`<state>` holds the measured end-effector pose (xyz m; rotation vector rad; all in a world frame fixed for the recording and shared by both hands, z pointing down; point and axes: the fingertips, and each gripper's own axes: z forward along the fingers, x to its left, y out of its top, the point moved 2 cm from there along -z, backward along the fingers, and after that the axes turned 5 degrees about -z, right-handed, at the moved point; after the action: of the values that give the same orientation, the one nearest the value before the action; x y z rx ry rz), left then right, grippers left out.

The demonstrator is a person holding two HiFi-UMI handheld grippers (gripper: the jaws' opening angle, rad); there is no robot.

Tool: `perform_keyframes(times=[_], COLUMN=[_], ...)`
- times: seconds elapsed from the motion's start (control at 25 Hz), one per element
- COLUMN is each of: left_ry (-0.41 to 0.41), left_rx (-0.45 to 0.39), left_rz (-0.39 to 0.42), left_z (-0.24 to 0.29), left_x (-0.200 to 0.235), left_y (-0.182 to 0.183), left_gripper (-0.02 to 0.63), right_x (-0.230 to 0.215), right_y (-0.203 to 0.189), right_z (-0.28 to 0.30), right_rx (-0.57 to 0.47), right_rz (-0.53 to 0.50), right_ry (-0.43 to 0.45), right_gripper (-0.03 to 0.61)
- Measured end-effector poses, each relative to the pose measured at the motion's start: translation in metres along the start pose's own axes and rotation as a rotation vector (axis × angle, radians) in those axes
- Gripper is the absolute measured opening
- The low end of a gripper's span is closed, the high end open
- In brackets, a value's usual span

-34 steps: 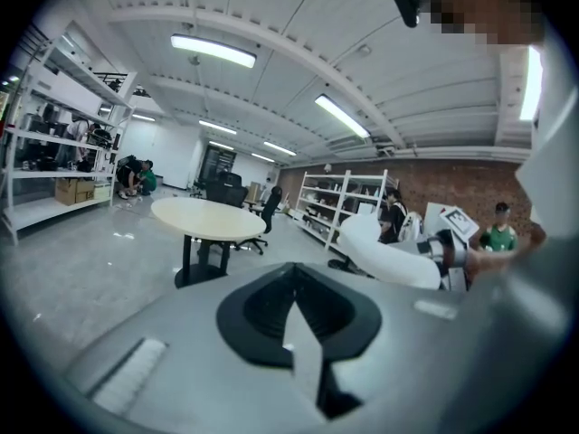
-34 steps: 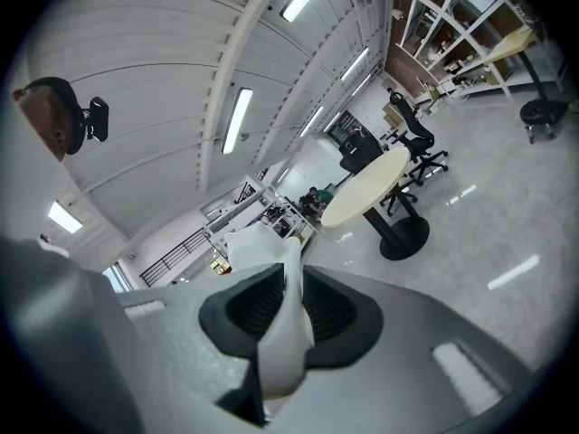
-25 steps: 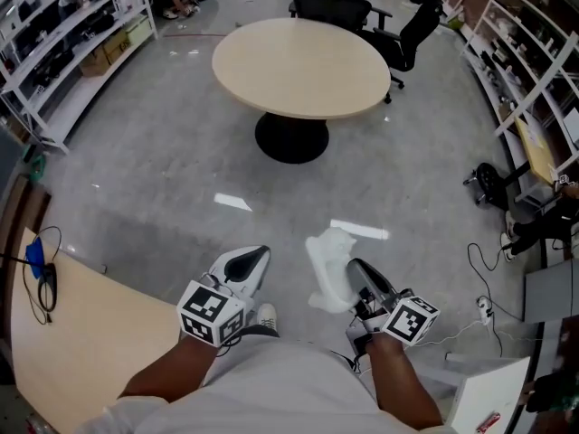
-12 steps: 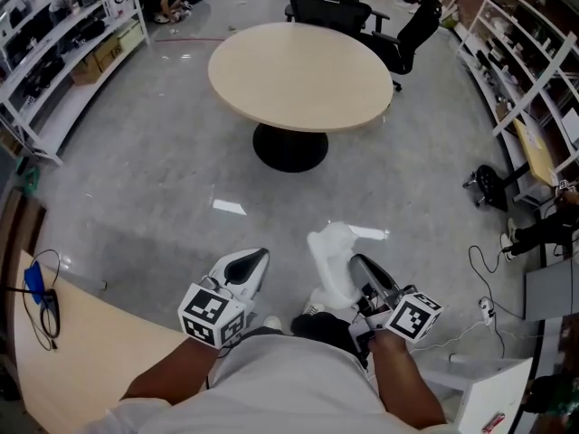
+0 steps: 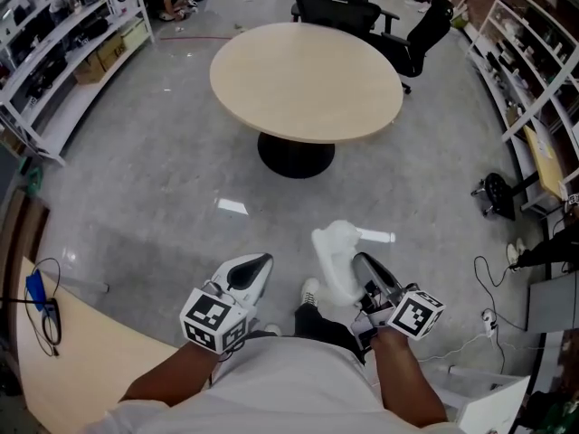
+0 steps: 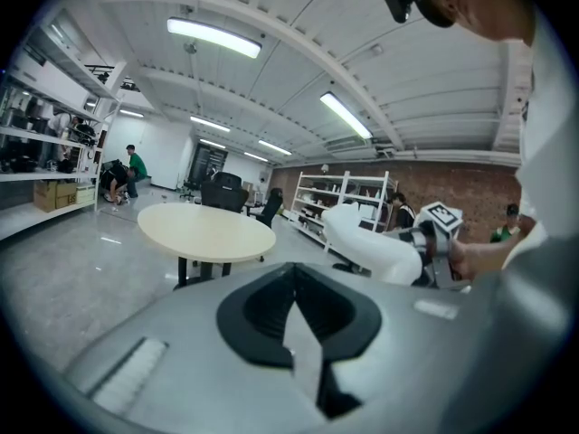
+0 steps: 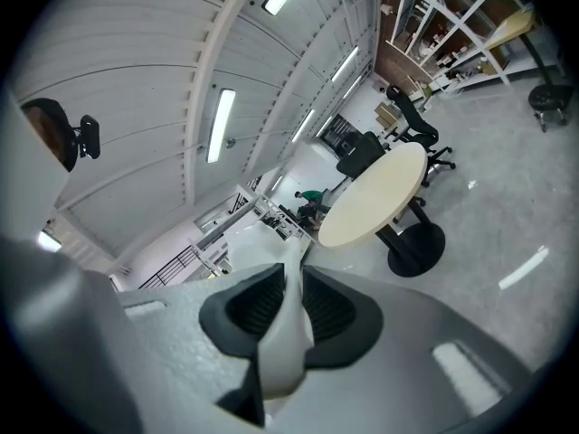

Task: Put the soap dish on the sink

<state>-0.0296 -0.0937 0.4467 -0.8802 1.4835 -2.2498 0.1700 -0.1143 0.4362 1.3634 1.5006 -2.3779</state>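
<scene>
A white soap dish (image 5: pixel 333 259) hangs over the grey floor in the head view. My right gripper (image 5: pixel 359 262) is shut on it, and the dish sticks out ahead and to the left of the jaws. In the right gripper view the dish's white edge (image 7: pixel 286 333) is pinched between the two black pads of my right gripper (image 7: pixel 291 274). The left gripper view shows the dish (image 6: pixel 373 248) off to the right. My left gripper (image 5: pixel 257 264) is carried beside it, jaws together with nothing in them, as my left gripper (image 6: pixel 294 271) shows in its own view. No sink is in view.
A round beige table (image 5: pixel 306 66) on a black foot stands ahead, with black office chairs (image 5: pixel 342 4) behind it. White shelving (image 5: pixel 56 36) lines the left side and more shelves (image 5: pixel 536 54) the right. A beige desk (image 5: pixel 63 355) sits at lower left. Cables (image 5: pixel 487 319) trail at right.
Both grippers have travelled forward over the floor as the person walks, and a shoe now shows between them. The dish stays in the right jaws.
</scene>
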Motion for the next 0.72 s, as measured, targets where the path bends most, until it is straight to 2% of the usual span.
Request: perform_keyframes(times=[0.24,0.52,0.72], left_ry=[0.041,0.068,0.084], left_rx=[-0.006,-0.045,-0.04], left_rz=[0.002,0.006,0.013], left_z=[0.031,0.09,0.125], left_x=[0.019,0.022,0.027], left_y=[0.023,0.056,0.064], left_gripper=[0.008,0.008,0.008], right_x=[-0.015,-0.056,-0.08], right_y=[0.034,0.079,0.106], right_z=[0.032,0.059,0.077], right_rx=[0.005,0.02,0.015], right_rz=[-0.015,-0.031,-0.038], right_ry=[0.04,0.069,0.097], right_gripper=[0.067,0.067,0.067])
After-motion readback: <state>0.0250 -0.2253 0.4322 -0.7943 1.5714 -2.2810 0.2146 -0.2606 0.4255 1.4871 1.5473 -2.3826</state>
